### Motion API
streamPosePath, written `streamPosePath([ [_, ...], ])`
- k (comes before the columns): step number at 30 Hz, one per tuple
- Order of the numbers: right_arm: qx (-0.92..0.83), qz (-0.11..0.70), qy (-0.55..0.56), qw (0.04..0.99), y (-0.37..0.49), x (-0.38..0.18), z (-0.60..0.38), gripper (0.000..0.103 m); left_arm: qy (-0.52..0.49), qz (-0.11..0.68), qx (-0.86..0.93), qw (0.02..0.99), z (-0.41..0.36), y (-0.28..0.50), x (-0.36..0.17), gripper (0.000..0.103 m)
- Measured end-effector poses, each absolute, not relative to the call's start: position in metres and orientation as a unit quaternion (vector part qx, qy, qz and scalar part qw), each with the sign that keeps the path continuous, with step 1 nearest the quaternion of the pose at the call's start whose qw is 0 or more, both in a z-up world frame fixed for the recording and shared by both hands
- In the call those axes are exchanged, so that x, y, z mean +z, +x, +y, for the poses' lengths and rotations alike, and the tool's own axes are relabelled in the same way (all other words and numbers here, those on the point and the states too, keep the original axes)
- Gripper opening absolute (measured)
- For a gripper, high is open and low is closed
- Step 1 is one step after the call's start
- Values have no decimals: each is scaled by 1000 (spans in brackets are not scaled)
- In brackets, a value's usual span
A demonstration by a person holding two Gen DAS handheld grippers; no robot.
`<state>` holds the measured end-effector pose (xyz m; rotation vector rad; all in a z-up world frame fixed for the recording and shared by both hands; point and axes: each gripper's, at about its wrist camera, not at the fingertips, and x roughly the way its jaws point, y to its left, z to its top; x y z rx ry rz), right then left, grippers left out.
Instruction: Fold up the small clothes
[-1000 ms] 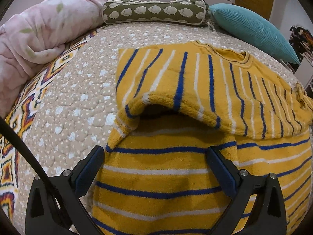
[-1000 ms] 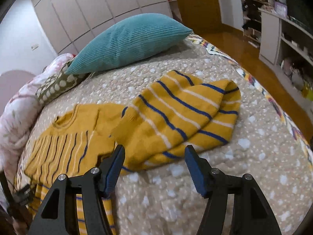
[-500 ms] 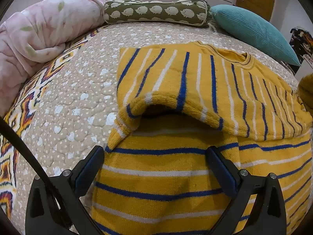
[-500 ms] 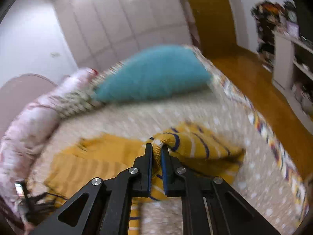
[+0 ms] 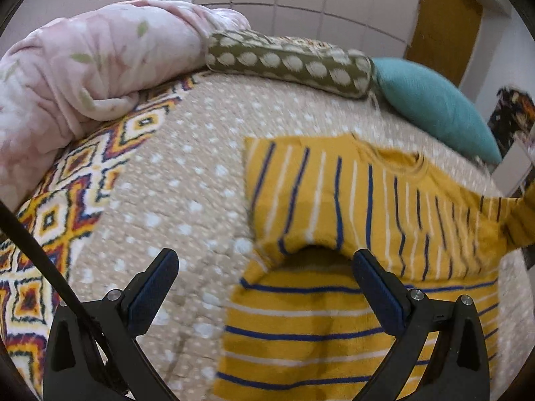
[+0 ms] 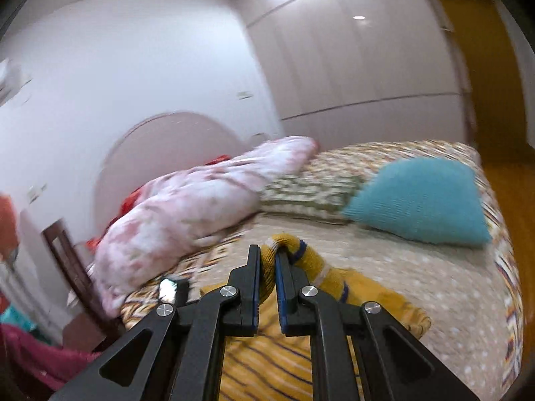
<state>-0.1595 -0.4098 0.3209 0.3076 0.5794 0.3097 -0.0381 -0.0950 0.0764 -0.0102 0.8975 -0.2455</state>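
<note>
A yellow sweater with blue and white stripes lies on the bed, one sleeve folded across its body. My left gripper is open and empty, hovering over the sweater's left edge. My right gripper is shut on the other sleeve and holds it lifted above the sweater's body. That lifted sleeve shows at the right edge of the left wrist view.
The bed has a beige dotted quilt with a patterned border. A pink floral duvet, an olive bolster and a teal cushion lie at the head. A wooden chair stands beside the bed.
My right gripper shut on the sleeve and lifted it, swinging over the sweater's body. My left gripper stayed open and drew back to the left.
</note>
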Motion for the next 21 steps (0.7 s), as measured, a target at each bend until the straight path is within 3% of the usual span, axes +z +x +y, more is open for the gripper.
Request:
streamPosePath([
  [4,232,301,128,916,-137,325,-364,9,-20,415,-116,902,-78,-40,92,103],
  [9,278,368,112,880,-86,287,-314,9,-37,415,-118,901,-60,-36,93,103],
  [17,240,533,120,803,38,112,-278,9,-51,433,-166,885,-64,-21,75,103],
  [21,155,566,154,795,76,37,-291,12,-75,447,-195,870,-76,-11,69,103],
])
